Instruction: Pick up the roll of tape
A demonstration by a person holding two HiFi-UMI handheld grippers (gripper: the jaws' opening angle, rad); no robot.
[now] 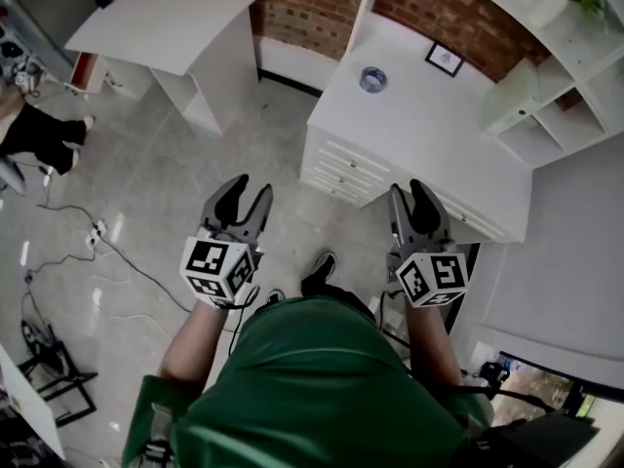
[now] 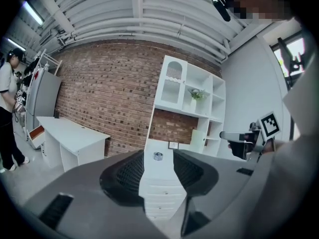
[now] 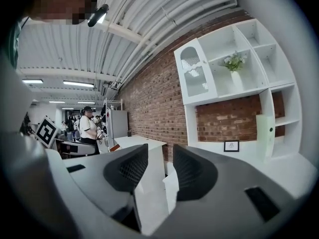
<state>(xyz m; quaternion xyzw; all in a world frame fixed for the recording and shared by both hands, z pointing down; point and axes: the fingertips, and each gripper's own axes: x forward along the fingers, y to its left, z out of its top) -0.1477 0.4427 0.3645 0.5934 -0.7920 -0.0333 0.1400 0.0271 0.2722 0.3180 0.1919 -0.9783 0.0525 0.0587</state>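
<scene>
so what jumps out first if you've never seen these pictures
Two grey grippers fill the foreground of the head view, the left gripper and the right gripper, both open and empty. Ahead of them, the roll of tape sits on the white cabinet, near a small picture frame by the brick wall.

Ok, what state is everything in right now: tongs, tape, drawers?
left tongs: open, nothing between them.
right tongs: open, nothing between them.
roll of tape: lying flat on the white cabinet, untouched.
cabinet drawers: shut.
picture frame: standing upright at the cabinet's back.
</scene>
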